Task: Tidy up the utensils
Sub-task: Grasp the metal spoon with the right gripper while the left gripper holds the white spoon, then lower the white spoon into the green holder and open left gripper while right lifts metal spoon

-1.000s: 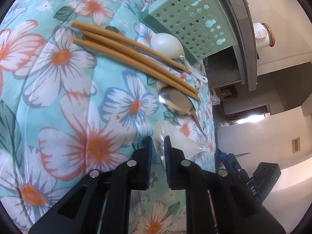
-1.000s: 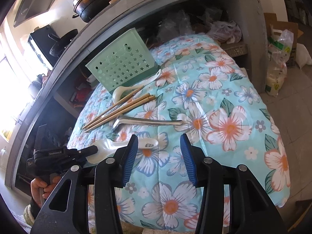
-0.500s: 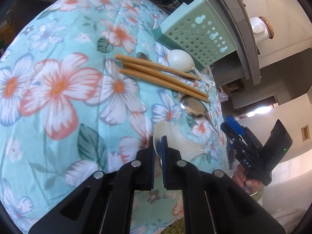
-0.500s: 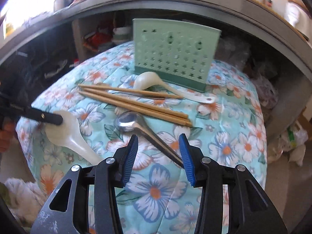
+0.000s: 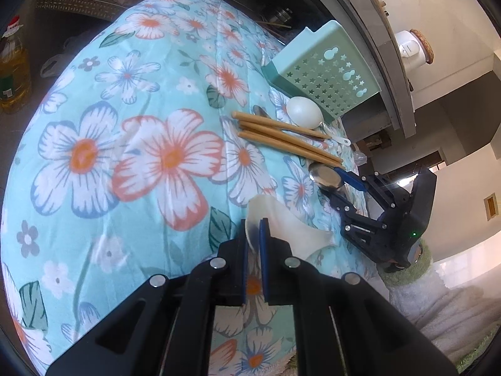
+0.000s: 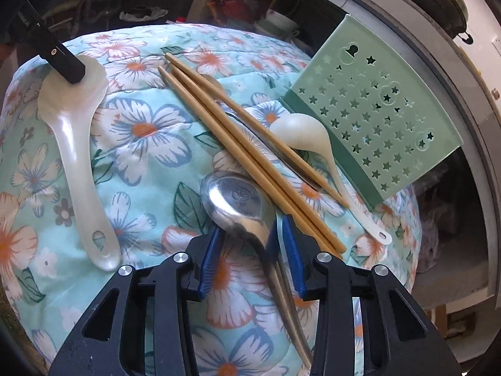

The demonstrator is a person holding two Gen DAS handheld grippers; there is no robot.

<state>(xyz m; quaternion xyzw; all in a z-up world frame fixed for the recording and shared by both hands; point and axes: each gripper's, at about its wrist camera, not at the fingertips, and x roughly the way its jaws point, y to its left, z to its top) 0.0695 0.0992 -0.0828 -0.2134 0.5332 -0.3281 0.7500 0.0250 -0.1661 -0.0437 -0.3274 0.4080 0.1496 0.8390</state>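
Left tongs (image 5: 254, 228) pinch the bowl rim of a white ceramic spoon (image 5: 288, 228). Right tongs (image 6: 250, 244) are closing around the neck of the steel spoon (image 6: 238, 202); pads not yet touching.

Surface: floral cloth (image 5: 125, 156), under a grey counter.

Count: three wooden chopsticks (image 6: 238, 144), a second white spoon (image 6: 300, 133), one green perforated basket (image 6: 375, 119).

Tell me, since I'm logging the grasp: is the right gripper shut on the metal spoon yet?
Not yet. The right gripper straddles the metal spoon at its neck, jaws closing, with gaps showing beside both blue pads.
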